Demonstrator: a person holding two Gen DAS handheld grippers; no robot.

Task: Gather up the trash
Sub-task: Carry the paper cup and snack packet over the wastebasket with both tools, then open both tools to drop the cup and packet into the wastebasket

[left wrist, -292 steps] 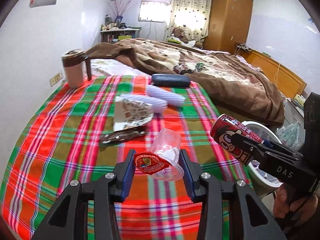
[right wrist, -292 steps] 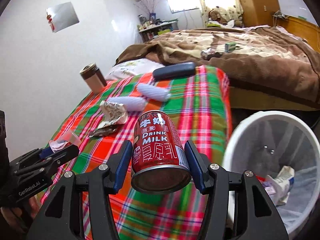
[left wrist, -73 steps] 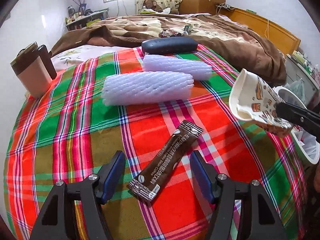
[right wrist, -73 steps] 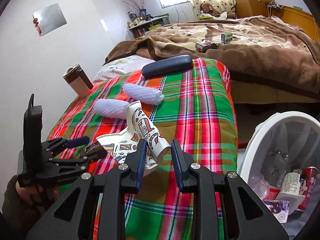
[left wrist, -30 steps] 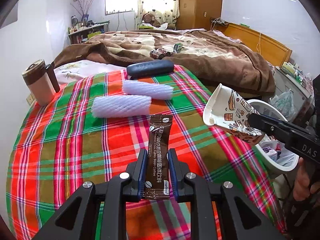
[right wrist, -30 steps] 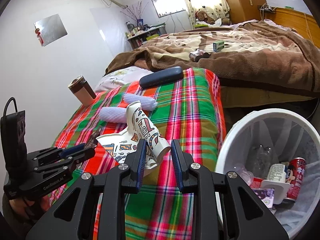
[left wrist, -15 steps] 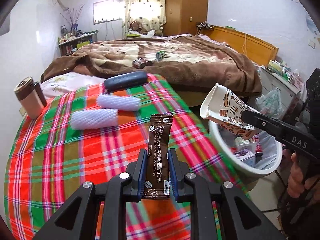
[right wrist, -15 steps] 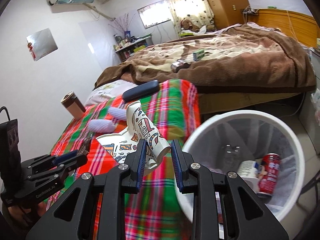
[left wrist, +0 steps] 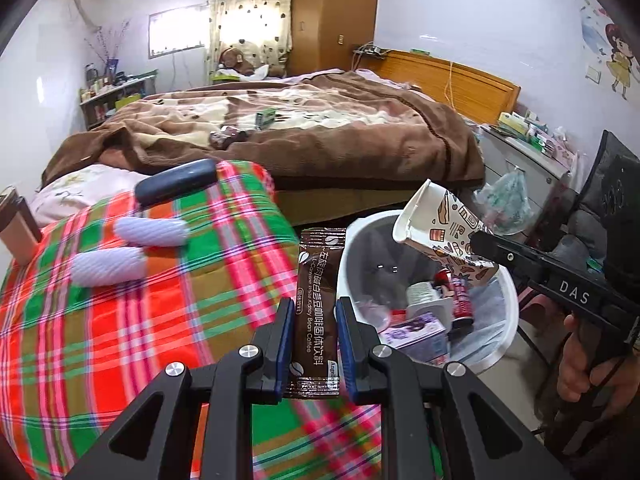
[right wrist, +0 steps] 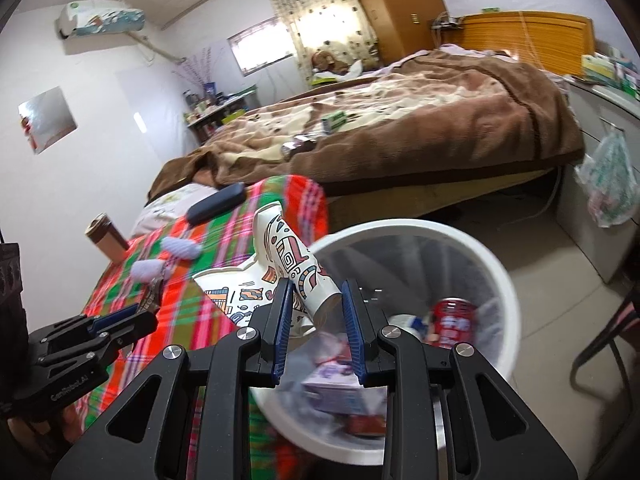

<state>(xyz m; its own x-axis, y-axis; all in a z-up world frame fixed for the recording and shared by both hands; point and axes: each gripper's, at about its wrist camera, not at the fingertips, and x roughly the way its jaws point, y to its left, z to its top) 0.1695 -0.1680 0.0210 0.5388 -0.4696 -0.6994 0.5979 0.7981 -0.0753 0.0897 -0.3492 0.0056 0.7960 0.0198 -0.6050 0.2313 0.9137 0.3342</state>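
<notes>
Two hand-held grippers above a white trash bin [left wrist: 505,344] standing beside a table spread with a red, green and orange plaid cloth [left wrist: 120,320]. Left gripper [left wrist: 316,344] closed on the lower part of a brown coffee sachet [left wrist: 320,280], held upright with its top poking above the fingers, poised at the table edge next to the bin's rim. Right gripper [right wrist: 316,320] nearly closed on a crushed patterned paper cup [right wrist: 288,256], mouth tilted up and away, hanging over the open bin; seen from the left camera as the same cup [left wrist: 444,232] directly above the rim. Already inside the bin: a red drink can [right wrist: 452,320], a small purple and white carton [left wrist: 416,330], other wrappers too blurred to name. Left on the cloth: two white foam net sleeves [left wrist: 150,232] side by side, a dark blue case [left wrist: 176,180] near the far edge, a brown travel mug [left wrist: 16,232] at the left edge; only the sleeves look like probable trash, though that is a guess. Judged well past halfway: several items binned, two more in hand and about to be dropped, the foam sleeves likely the last to fetch. Brown blanket-covered bed [left wrist: 320,136] behind.
</notes>
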